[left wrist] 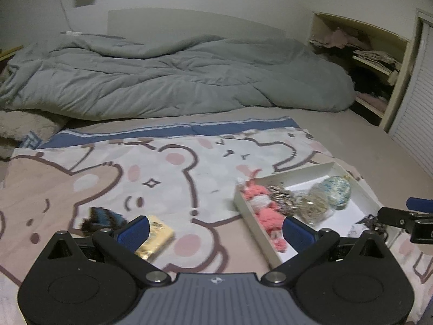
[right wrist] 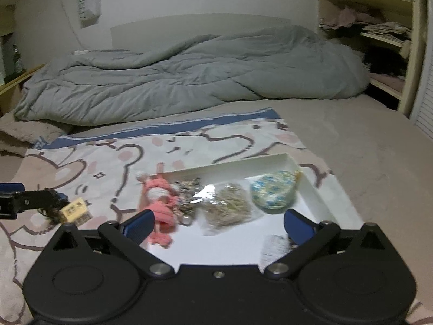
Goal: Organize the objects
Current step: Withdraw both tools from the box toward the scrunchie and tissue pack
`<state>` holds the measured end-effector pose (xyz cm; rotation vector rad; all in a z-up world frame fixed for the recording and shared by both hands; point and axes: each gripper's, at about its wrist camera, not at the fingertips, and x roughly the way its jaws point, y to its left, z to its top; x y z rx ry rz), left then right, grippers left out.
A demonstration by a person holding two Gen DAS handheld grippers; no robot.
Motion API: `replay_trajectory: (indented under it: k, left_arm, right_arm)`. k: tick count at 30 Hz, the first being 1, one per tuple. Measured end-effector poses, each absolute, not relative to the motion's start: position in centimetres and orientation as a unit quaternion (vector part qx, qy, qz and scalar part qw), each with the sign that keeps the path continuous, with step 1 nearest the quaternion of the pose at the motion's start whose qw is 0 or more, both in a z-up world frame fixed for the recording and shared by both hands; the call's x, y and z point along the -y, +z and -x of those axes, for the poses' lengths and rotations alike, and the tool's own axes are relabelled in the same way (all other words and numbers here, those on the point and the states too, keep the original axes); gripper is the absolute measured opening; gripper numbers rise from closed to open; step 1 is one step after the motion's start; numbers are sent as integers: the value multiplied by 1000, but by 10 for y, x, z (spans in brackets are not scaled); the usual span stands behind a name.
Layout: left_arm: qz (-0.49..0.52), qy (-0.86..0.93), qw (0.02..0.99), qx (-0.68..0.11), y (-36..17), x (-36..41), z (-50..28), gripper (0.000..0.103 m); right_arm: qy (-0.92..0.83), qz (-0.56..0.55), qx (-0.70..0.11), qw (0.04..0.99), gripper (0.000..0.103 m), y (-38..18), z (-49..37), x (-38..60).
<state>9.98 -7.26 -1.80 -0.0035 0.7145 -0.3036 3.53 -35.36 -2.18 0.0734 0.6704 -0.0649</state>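
Note:
A white tray [right wrist: 230, 163] lies on a cartoon-bear blanket [left wrist: 167, 170]. In it are a pink knitted doll [right wrist: 161, 203] along its left edge, a silvery trinket [right wrist: 188, 192], a clear bag of pale stuff [right wrist: 227, 208], a round blue-green pouch [right wrist: 273, 192] and a small white packet [right wrist: 274, 249]. My right gripper [right wrist: 218, 230] hangs over the tray's near part, open and empty. My left gripper [left wrist: 216, 233] is open over the blanket, left of the tray [left wrist: 297, 172]. A yellow pack [left wrist: 155, 237] and a dark blue feathery thing [left wrist: 101, 219] lie by its left finger.
A rumpled grey duvet [left wrist: 176, 73] covers the far half of the bed. An open shelf niche [left wrist: 365, 62] with folded clothes stands at the back right beside a slatted door [left wrist: 416, 124]. Bare beige sheet [right wrist: 365, 149] lies right of the blanket.

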Motion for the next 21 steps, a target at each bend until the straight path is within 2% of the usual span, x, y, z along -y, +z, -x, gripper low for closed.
replay_trajectory:
  k: [12,21]
  left_arm:
    - [16,-93,933,-347,-18,5,-112,102]
    - [19,-75,932,-354,-25,-22,-120,97]
  right_arm:
    - [46,-20,-325,944,103,-19,-61,294]
    - [108,-26,-323,940,103,-19,-85,256]
